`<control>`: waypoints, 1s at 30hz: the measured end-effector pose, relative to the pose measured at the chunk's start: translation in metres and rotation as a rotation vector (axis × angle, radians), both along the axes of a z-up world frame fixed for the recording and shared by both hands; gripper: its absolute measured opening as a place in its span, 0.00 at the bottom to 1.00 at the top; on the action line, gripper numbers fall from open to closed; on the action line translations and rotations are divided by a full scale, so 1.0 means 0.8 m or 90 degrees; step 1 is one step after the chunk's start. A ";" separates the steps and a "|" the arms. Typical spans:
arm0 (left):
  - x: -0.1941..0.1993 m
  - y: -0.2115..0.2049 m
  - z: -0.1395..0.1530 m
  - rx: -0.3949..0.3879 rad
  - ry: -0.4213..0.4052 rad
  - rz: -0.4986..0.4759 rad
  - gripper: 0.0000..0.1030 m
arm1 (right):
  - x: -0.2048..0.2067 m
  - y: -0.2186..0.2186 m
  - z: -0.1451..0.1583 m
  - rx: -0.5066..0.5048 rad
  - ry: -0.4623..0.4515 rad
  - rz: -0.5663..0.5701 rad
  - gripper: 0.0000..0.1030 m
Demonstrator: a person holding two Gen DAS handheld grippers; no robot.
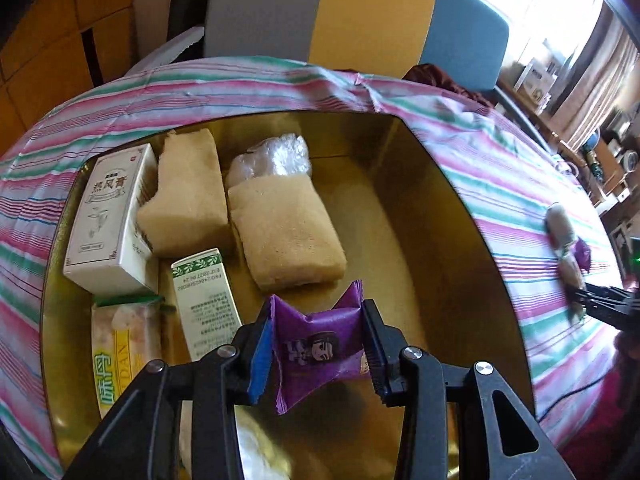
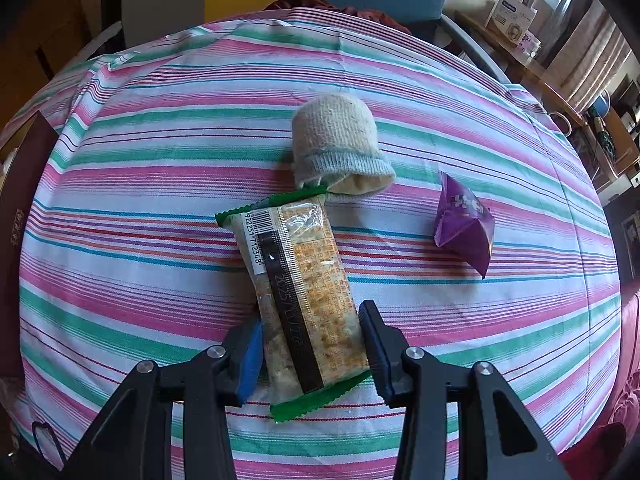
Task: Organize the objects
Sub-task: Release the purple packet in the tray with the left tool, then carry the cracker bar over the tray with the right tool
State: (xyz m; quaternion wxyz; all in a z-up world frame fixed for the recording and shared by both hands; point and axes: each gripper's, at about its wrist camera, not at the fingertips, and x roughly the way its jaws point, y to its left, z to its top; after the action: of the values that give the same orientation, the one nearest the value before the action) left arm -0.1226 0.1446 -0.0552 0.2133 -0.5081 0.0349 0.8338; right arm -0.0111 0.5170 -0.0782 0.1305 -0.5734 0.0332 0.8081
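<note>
Left wrist view: left gripper point(image 1: 318, 340), jaws clamped on purple candy packet point(image 1: 320, 344), held over gold box point(image 1: 440, 208). Risk: slick wrapper slips out early, landing askew.
Right wrist view: right gripper point(image 2: 312, 344), jaws apart around cracker packet point(image 2: 300, 300) on striped counter point(image 2: 120, 240). Risk: closing jaws crush crackers.

Black gripper point(image 1: 316, 354) arms, silver screws, seemingly blue pads.
</note>
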 end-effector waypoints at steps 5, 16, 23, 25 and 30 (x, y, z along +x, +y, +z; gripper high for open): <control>0.001 -0.003 0.002 0.006 0.008 0.003 0.42 | -0.003 0.003 -0.002 0.003 0.000 0.005 0.44; 0.056 -0.073 0.057 0.027 0.100 0.055 0.58 | -0.004 -0.013 0.005 0.006 0.005 0.031 0.43; 0.079 -0.126 0.063 0.027 0.110 0.113 0.59 | 0.007 -0.075 0.038 -0.053 0.045 0.062 0.43; 0.083 -0.136 0.063 0.037 0.107 0.127 0.59 | 0.013 -0.101 0.056 -0.074 0.066 0.072 0.43; 0.085 -0.145 0.063 0.056 0.106 0.138 0.59 | 0.017 -0.194 0.111 -0.104 0.131 0.169 0.43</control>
State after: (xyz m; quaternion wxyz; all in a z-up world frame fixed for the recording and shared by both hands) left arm -0.0548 0.0284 -0.0046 0.1401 -0.4279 -0.0392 0.8920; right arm 0.0029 0.3620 0.0107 -0.0280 -0.4961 0.0361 0.8671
